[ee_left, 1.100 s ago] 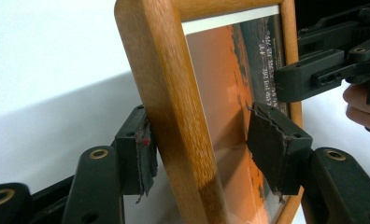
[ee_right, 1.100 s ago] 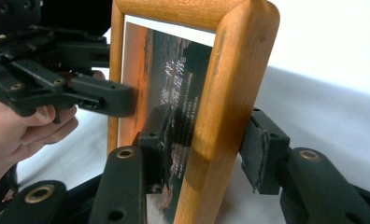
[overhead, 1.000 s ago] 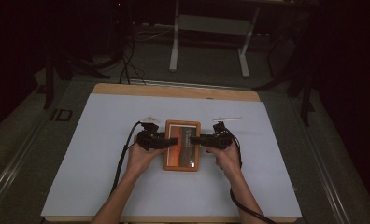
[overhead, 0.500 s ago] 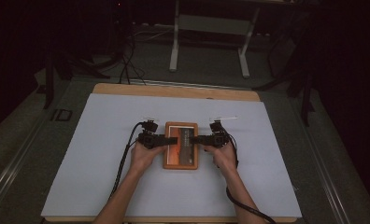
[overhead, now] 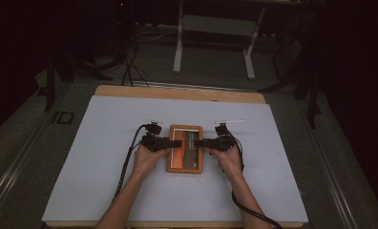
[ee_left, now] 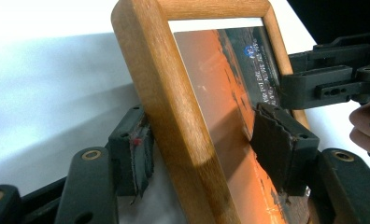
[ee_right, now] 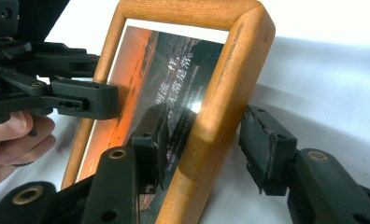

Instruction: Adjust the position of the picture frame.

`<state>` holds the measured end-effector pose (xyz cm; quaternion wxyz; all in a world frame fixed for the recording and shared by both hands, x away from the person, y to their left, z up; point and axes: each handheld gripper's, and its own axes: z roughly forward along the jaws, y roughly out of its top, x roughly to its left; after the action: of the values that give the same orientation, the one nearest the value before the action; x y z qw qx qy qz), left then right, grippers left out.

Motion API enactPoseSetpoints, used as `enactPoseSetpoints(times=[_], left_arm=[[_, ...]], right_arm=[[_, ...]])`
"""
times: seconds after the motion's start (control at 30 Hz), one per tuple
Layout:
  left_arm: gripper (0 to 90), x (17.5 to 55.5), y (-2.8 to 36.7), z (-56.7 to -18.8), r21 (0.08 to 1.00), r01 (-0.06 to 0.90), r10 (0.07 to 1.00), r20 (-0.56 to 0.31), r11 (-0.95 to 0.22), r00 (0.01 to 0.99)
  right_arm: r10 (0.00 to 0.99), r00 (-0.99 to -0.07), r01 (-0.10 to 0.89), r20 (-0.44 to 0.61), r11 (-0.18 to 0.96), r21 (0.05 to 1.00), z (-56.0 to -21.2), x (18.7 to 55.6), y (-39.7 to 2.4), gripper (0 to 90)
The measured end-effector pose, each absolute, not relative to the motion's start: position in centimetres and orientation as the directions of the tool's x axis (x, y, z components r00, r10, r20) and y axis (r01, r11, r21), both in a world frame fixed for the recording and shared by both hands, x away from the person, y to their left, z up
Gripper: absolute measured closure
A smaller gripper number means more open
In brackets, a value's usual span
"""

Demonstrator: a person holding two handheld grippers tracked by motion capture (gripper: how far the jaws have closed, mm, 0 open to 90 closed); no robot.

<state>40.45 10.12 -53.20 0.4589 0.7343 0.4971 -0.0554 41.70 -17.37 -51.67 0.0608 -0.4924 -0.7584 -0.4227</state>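
1. High view: a wooden picture frame (overhead: 184, 148) lies flat at the centre of the white table (overhead: 101, 157), lower than a second ago. The left gripper (overhead: 173, 142) meets it from nine o'clock, the right gripper (overhead: 201, 142) from three o'clock.
2. Left gripper view: the jaws, which have just been opening, straddle the frame's rail with gaps on both sides.
3. Right gripper view: these jaws have also just widened and stand clear of the opposite rail. The frame looks set down and released.
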Motion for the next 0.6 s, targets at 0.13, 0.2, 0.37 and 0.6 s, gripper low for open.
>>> enactPoseSetpoints(times=[0.13, 0.2, 0.37, 0.6], left_arm=[[41.2, 40.22, 10.21, -53.28, 0.613, 0.786, 0.675, -0.546, -0.082, 0.496], [41.3, 40.16, 10.26, -53.26, 0.611, 0.788, 0.678, -0.545, -0.083, 0.494], [41.6, 40.1, 10.36, -53.28, 0.606, 0.792, 0.677, -0.552, -0.077, 0.488], [43.5, 39.97, 10.53, -53.05, 0.623, 0.777, 0.682, -0.529, -0.094, 0.506]], right_arm=[[0.694, -0.507, 0.799, 0.511, 0.154, 0.582, -51.69, 41.71, -17.37, 52.3], [0.694, -0.507, 0.799, 0.511, 0.156, 0.581, -51.68, 41.76, -17.33, 52.3], [0.693, -0.505, 0.802, 0.515, 0.155, 0.577, -51.67, 41.84, -17.19, 52.4], [0.689, -0.507, 0.798, 0.517, 0.148, 0.585, -51.8, 41.69, -17.46, 52.5]])
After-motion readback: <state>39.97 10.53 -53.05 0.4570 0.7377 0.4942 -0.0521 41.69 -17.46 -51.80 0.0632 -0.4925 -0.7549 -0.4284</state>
